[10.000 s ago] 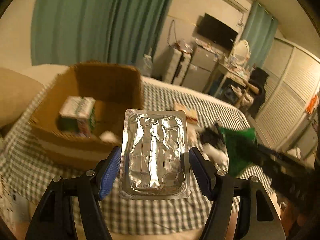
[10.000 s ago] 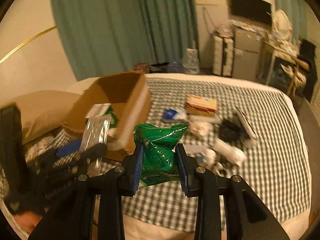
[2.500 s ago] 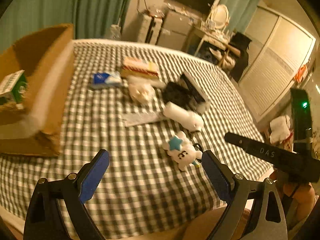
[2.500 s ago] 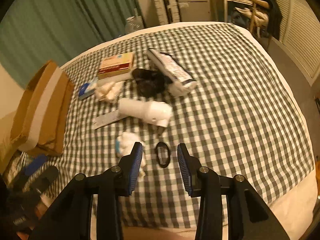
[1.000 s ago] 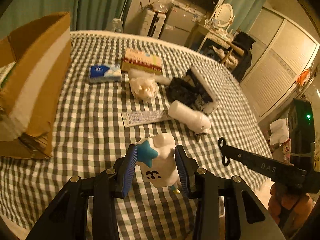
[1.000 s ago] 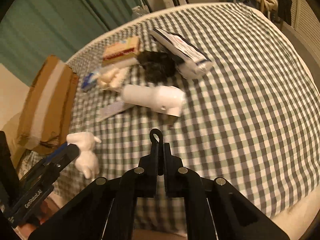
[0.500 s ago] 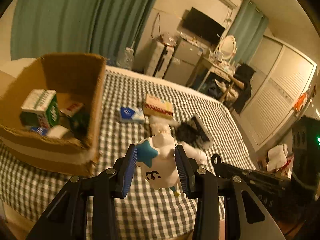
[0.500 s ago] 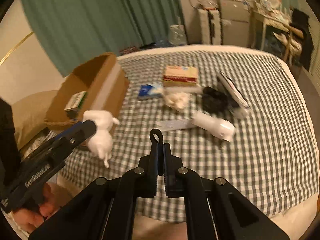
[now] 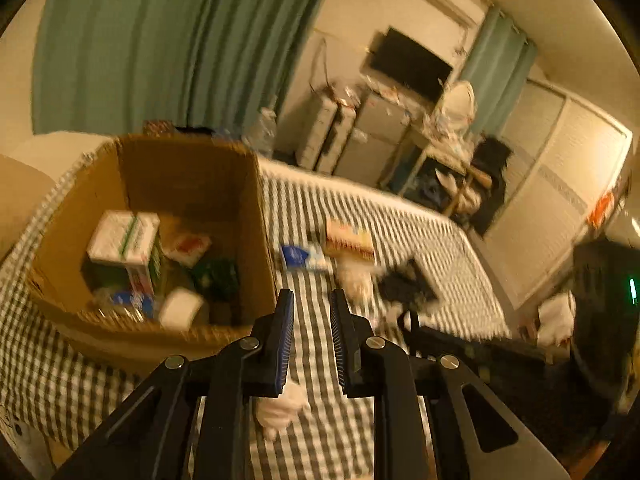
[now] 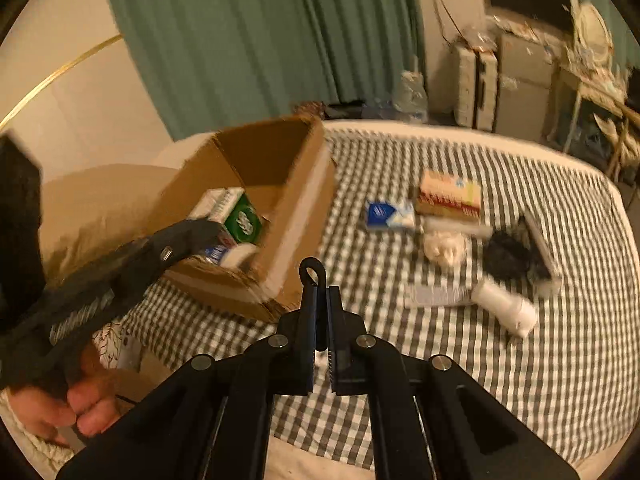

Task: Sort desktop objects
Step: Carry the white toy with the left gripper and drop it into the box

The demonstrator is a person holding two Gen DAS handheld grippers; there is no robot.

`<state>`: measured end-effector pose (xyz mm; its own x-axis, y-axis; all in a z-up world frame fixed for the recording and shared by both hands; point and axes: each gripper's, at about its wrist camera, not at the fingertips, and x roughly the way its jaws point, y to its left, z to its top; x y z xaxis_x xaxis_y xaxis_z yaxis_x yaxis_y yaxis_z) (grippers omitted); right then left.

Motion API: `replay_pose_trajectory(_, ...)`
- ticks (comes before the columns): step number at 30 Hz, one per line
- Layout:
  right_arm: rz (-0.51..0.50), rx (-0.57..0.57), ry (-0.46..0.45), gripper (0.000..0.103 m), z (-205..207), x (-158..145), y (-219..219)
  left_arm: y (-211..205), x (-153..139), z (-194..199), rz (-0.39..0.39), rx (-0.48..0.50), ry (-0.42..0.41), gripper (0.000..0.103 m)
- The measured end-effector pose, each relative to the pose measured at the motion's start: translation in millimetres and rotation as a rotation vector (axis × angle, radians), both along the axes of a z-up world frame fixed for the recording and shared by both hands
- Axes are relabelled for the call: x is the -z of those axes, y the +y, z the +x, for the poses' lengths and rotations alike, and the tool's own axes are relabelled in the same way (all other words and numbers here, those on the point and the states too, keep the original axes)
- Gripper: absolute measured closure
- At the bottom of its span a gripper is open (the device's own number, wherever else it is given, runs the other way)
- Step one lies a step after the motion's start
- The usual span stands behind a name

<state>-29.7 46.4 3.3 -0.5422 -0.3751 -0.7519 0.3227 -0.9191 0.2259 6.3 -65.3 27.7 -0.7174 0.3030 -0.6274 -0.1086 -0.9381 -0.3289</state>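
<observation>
Bed: box at one end.
Left gripper: closing empty; toy has fallen short of box, needs re-picking.
Right gripper: clamped on ring.

Two hand-held claws above the near edge of the bed

The left claw points downward, its blue-padded jaws closing with a narrow gap and nothing pressed between them. The right claw points downward too, jaws pressed together on a thin black ring whose loop sticks out past the tips. In the right wrist view a bare hand grips the left claw's handle at lower left.
</observation>
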Motion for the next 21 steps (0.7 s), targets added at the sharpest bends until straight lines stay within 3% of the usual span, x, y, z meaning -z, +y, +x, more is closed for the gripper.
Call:
replay_pose_trajectory(2, 0.011, 0.034, -0.028, 0.099, -3, 10, 9, 11, 23, 4, -0.001, 0.024, -0.043, 0.078)
replay_pose_trajectory(5, 0.014, 0.061, -0.06, 0.099, -5, 23, 22, 22, 60, 11, 0.02, 0.027, -0.098, 0.052)
replay_pose_trajectory(6, 0.012, 0.066, -0.066, 0.099, -6, 26, 25, 22, 71, 13, 0.024, 0.02, -0.113, 0.048)
replay_pose_trajectory(13, 0.01, 0.063, -0.122, 0.099, -18, 54, 28, 17, 140, 3, -0.017, -0.069, -0.236, 0.047)
replay_pose_trajectory(18, 0.016, 0.05, -0.159, 0.099, -25, 68, 26, 11, 152, -4, -0.125, -0.148, -0.185, 0.044)
replay_pose_trajectory(21, 0.017, 0.046, -0.174, 0.099, -29, 76, 27, 3, 167, -16, -0.11, -0.173, -0.252, 0.044)
